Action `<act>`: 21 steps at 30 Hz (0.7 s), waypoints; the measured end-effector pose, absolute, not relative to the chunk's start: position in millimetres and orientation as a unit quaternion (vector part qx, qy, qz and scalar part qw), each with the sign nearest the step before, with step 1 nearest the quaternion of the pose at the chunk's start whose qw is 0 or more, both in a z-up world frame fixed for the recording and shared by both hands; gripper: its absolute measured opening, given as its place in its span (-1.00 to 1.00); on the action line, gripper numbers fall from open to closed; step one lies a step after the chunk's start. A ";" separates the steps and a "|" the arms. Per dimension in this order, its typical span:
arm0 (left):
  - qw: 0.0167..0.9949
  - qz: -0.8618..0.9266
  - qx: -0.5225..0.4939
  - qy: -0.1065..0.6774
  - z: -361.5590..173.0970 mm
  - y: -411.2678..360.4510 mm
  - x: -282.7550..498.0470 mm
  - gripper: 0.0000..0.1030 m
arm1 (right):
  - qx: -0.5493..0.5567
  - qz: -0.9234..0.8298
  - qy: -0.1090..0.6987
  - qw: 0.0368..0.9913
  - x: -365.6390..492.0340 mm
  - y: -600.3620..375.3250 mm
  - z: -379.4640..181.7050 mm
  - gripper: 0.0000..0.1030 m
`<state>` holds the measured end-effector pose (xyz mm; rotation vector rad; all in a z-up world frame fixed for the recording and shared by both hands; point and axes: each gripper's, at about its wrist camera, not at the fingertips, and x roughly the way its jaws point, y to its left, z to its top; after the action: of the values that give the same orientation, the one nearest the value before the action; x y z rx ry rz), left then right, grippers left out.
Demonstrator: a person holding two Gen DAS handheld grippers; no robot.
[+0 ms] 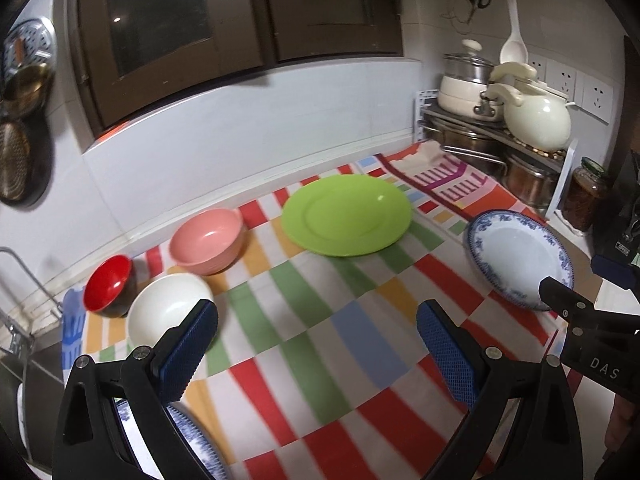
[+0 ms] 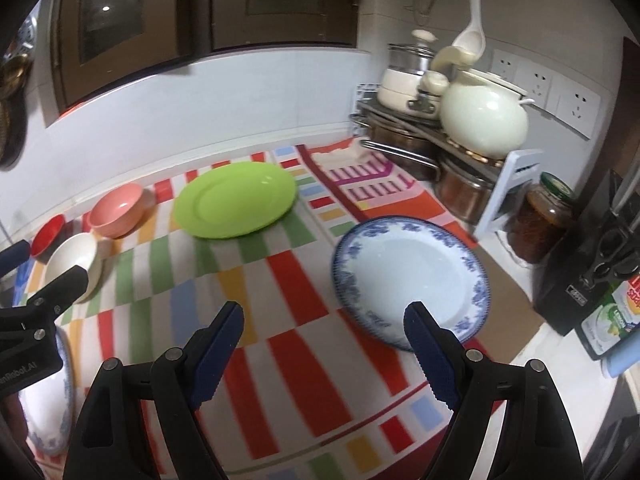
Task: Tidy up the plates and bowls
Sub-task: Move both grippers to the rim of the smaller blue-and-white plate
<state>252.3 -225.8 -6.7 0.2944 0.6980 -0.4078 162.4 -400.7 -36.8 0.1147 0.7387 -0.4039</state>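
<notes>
- Plates and bowls lie spread over the striped cloth point(image 1: 304, 332); nothing is stacked yet, so by my reading the task is at its start.
- Green plate point(image 1: 346, 214) sits flat toward the back wall, well apart from both tools.
- Blue-rimmed plate point(image 2: 410, 278) sits on the right side of the cloth, tilted, its far edge raised.
- Three bowls cluster at the left: pink bowl point(image 1: 207, 245), red bowl point(image 1: 108, 285), white bowl point(image 1: 168, 312). Red and white look close to touching; pink stands just behind them.
- Second blue-rimmed plate point(image 1: 192, 452) shows low at the near left edge, mostly hidden behind the left tool.
- Your left gripper point(image 1: 316, 344) has its jaws spread wide with nothing between them; it hangs above the cloth.
- Your right gripper point(image 2: 324, 340) is likewise spread and empty.
- Key relation: the blue-rimmed plate's near rim lies just ahead and right of your right gripper, with its right finger point(image 2: 430, 354) overlapping the rim in view. The right tool is clearly the nearer one.
- The white bowl lies just ahead and left of your left gripper.
- Judgement: a rim pinch on the tilted plate needs one finger under its edge; glazed surface may slip.
</notes>
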 end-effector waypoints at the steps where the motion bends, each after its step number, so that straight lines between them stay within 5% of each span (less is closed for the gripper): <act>1: 0.908 -0.201 0.144 0.339 -6.5 -233.7 253.1 0.96 | 0.057 -0.199 0.358 0.910 161.7 -406.8 -36.5 0.61; 21: 0.870 -0.290 0.177 0.357 -21.9 -362.4 274.7 0.95 | 0.122 -0.294 0.349 0.881 147.4 -517.7 -47.0 0.61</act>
<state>274.7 -362.4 -21.9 0.3702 0.7463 -0.6058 147.4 -517.7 -47.0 0.2532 0.7279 -0.6124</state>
